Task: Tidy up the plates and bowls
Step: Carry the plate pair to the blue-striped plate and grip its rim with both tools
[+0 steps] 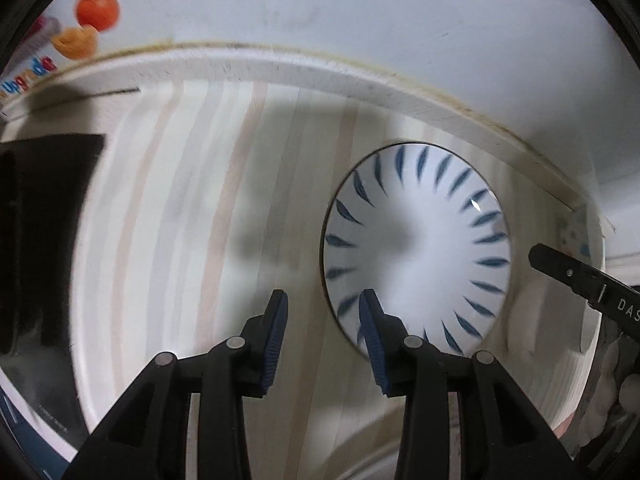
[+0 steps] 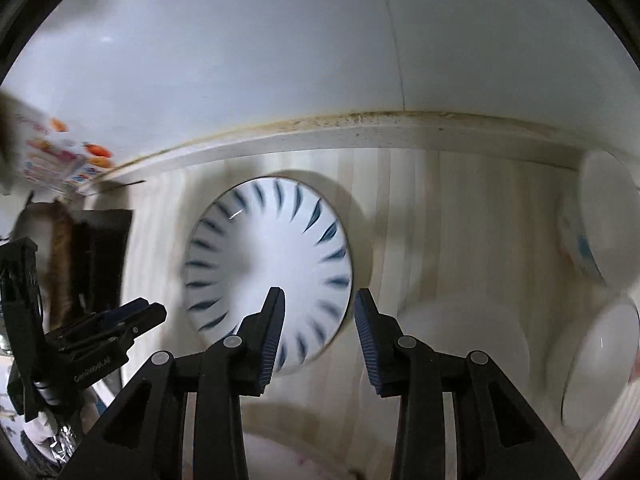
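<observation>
A white bowl with blue leaf strokes [image 1: 416, 248] sits on the pale striped wooden counter [image 1: 192, 208]; it also shows in the right wrist view [image 2: 268, 260]. My left gripper [image 1: 324, 304] is open and empty, its right finger over the bowl's near left rim. My right gripper [image 2: 318, 300] is open and empty, its left finger over the bowl's near right rim. The right gripper's tip [image 1: 560, 268] shows at the left view's right edge; the left gripper [image 2: 120, 320] shows at the right view's left.
White bowls [image 2: 604, 216] [image 2: 596, 364] and a white plate [image 2: 464, 344] lie at the right of the counter. A dark object [image 1: 44, 232] stands at the left. A printed package with fruit pictures [image 1: 80, 20] leans on the white wall behind.
</observation>
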A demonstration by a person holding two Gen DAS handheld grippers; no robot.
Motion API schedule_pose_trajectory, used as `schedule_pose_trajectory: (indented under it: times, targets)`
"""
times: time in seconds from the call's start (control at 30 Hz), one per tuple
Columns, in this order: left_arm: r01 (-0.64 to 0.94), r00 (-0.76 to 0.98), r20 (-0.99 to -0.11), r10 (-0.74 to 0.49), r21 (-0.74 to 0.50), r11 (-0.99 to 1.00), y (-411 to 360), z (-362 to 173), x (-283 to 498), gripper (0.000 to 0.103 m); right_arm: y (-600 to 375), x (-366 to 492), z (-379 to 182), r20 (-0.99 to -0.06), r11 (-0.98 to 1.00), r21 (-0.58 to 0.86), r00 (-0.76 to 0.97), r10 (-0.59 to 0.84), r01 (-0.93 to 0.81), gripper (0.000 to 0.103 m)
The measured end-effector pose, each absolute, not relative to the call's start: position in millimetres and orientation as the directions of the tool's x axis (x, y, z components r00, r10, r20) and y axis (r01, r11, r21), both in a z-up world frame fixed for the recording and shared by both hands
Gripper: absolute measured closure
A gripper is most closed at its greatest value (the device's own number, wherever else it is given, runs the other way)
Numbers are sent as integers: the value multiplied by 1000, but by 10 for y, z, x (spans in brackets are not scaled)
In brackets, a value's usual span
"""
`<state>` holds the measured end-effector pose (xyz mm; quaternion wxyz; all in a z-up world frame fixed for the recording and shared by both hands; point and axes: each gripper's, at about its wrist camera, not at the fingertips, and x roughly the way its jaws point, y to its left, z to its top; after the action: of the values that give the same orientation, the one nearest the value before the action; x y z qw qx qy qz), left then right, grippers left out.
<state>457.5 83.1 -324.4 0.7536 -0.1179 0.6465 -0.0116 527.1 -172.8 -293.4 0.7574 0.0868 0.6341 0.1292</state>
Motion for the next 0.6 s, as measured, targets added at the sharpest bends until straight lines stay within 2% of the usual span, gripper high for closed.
schedule_pose_trajectory:
  times: [0.23, 0.33, 0.37, 0.4, 0.6]
  targets:
    - [-87, 127, -979, -157, -169, 982, 712, -3529, 4705, 77, -1649, 5633, -3377, -964, 964, 245, 81, 253, -106, 68]
    - [-77, 137, -972, -190, -201, 977, 664, -3554, 4694, 81, -1646, 5655, -3510, -969, 966, 236, 51, 242, -105, 77]
    - [-72, 138, -972, -190, -201, 977, 650, -3548, 4694, 82, -1633, 5647, -3541, -969, 966, 235, 45, 241, -108, 85]
    - [-72, 138, -974, -181, -192, 979, 630, -3542, 4689, 82, -1628, 5646, -3574, -969, 965, 237, 40, 243, -112, 89]
    - [-71, 159, -973, -167, -180, 981, 546, -3423, 4625, 83, -1624, 5574, -3539, -967, 963, 232, 71, 243, -137, 89]
